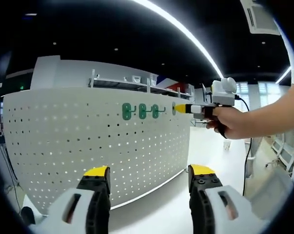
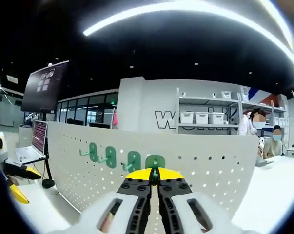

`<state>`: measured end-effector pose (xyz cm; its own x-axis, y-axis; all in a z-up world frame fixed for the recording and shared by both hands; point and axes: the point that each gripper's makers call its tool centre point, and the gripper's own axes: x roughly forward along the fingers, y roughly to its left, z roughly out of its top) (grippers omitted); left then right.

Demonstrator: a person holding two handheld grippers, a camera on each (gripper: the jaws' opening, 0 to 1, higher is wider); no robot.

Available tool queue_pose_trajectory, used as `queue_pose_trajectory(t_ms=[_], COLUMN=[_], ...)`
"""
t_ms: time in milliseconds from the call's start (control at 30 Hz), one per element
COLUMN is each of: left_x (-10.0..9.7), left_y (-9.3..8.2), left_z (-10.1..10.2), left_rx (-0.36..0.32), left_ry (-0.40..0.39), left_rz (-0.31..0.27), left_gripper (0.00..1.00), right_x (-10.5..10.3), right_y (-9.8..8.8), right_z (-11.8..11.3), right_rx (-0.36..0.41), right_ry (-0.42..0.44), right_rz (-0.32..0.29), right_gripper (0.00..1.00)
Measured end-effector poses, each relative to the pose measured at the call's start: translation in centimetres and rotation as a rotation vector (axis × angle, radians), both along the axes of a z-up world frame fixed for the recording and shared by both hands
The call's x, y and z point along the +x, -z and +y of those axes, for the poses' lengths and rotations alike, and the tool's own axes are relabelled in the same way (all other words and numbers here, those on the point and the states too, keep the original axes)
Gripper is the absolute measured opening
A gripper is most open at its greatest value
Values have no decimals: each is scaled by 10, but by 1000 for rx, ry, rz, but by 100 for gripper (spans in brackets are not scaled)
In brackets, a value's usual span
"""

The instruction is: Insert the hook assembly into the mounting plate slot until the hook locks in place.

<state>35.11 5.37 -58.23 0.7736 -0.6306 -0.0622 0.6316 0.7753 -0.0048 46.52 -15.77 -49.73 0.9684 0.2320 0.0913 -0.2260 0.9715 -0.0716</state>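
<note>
Pegboard: white perforated mounting plate [image 1: 88, 146] stands upright on a white table [image 1: 210, 151], spanning left to centre of the left gripper view; in the right gripper view it crosses the middle of the frame [image 2: 210, 170].
Hooks already on plate: three green hook assemblies in a row, upper centre of the left gripper view: first [image 1: 126, 111], second [image 1: 142, 111], third [image 1: 155, 111].
Fourth hook: green hook assembly [image 1: 174, 108] at the plate face, just right of the row of three, at the tips of the right gripper [image 1: 182, 108].
Hook count, right gripper view: four green pieces, two lower left of centre [image 2: 93, 152] [image 2: 110, 157], one near centre [image 2: 134, 160], the fourth [image 2: 155, 162] directly above the yellow jaw tips.
Left gripper: [image 1: 149, 181] bottom of the left gripper view, yellow-tipped jaws wide apart, nothing between them, well short of the plate.
Right gripper state: [image 2: 155, 176] jaws pressed together, clamped on the fourth green hook assembly; a person's hand [image 1: 232, 122] grips it at the right of the left gripper view.
Writing: large dark letters on the rear wall [image 2: 166, 119], partly hidden by shelving; only a "W" reads clearly.
Shelving: rack [image 2: 207, 117] right of centre with white bins; count uncertain.
Laptop: one, open, far left [image 2: 32, 144].
People: two, far right, behind the plate [image 2: 266, 139].
</note>
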Motion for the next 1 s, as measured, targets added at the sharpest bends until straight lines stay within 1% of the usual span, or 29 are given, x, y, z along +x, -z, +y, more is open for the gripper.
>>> queue_pose_trajectory(t_ms=[233,267,333,433,467,500,567,633,700,733,800,967,1000], left_x=[0,0,1,2,3,3,3,3,4,4,5,7,7], left_y=[-2,-4,-6,-4,-4,-4,-5,-5,-5,-6,-7,-7,-6], left_z=[8,10,13,16,17,17,18,20,22,23,27,32,32], left_rx=[4,-1,-6,-10,-9,-8,-5,-5,-4,-4,-7,-7,-6], left_ry=[-17,-20,-26,-39,-42,-42,-45,-49,-55,-58,-66,-77,-79], left_rz=[-1,-8,-15,-5,-5,-5,-7,-8,-7,-8,-8,-6,-1], left_gripper=[66,65,65,65,65,65,65,65,64,64,64,64,64], right_x=[12,14,15,20,21,22,24,26,27,27,28,33,33], right_y=[-5,-6,-8,-9,-9,-8,-6,-5,-4,-3,-1,4,5], right_z=[-6,-5,-4,-3,-3,-3,-4,-4,-2,-1,-2,-4,-6], right_rx=[-9,-32,-23,-42,-67,-75,-55,-73,-70,-84,-61,-74,-60], right_ry=[19,23,17,17,22,24,22,26,18,21,19,30,34], right_rz=[-27,-34,-40,-45,-49,-46,-45,-43,-42,-40,-36,-25,-22], right_gripper=[1,1,1,1,1,1,1,1,1,1,1,1,1])
